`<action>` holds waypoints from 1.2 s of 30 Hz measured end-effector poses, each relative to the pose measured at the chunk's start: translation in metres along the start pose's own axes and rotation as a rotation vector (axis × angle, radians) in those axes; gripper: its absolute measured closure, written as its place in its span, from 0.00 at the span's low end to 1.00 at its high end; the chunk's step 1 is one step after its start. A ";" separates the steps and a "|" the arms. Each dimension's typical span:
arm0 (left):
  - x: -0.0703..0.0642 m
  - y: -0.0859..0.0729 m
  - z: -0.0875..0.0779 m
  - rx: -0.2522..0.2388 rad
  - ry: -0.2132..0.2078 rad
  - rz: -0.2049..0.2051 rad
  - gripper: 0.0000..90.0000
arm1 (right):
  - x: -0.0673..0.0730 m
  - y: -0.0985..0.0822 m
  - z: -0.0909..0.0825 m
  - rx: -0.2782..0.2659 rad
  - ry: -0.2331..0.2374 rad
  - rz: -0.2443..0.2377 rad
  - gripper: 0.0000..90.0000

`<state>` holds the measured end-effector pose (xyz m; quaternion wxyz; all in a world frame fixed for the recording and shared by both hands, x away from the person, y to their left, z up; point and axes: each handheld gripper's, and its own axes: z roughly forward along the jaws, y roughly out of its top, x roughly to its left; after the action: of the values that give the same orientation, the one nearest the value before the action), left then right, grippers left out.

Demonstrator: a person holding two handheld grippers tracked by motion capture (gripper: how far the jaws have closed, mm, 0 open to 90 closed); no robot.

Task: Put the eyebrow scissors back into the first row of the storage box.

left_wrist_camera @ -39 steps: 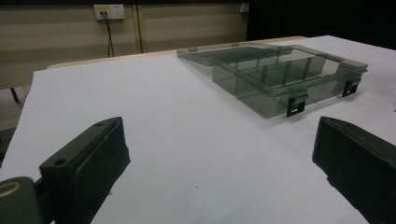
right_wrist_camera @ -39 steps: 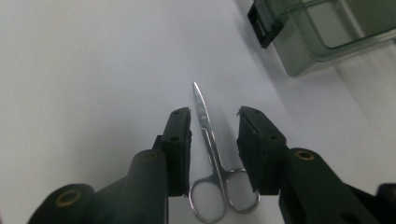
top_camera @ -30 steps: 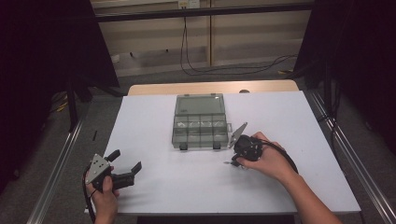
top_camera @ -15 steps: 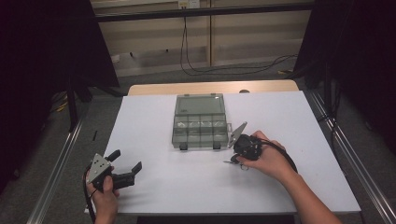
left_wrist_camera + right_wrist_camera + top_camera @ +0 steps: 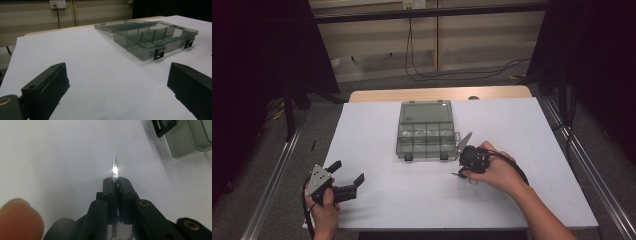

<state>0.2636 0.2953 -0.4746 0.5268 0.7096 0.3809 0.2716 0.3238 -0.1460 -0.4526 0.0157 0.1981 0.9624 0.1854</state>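
Small scissors (image 5: 114,168) are clamped in the right gripper (image 5: 117,181) jaws near the compartment box (image 5: 426,129), while the left gripper (image 5: 346,172) jaws are kept apart.

A white table (image 5: 532,130) carries a clear grey plastic box (image 5: 426,135), lid open and lying flat behind it. The box sits at the table's middle, toward the far edge, two black latches facing the near side.
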 end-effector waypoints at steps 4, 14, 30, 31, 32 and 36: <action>0.000 0.000 0.000 0.001 0.001 0.000 0.04 | 0.000 -0.001 -0.001 -0.012 0.011 0.000 0.95; 0.000 0.000 0.001 0.001 -0.006 0.004 0.04 | -0.005 -0.001 0.000 -0.024 0.057 0.037 0.95; 0.000 0.000 0.001 0.005 0.003 -0.003 0.04 | -0.004 0.006 -0.001 0.005 -0.016 -0.005 0.97; 0.000 0.000 0.001 0.005 0.003 -0.002 0.04 | -0.004 0.006 0.002 0.016 -0.009 -0.011 0.98; 0.000 0.000 0.001 0.005 0.003 -0.002 0.04 | -0.004 0.006 0.001 0.017 -0.005 -0.013 0.98; 0.000 0.000 0.001 0.004 0.001 -0.003 0.04 | -0.003 0.006 0.000 0.008 -0.002 -0.022 0.99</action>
<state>0.2643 0.2952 -0.4750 0.5257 0.7101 0.3826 0.2704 0.3285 -0.1416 -0.4506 0.0179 0.1879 0.9651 0.1813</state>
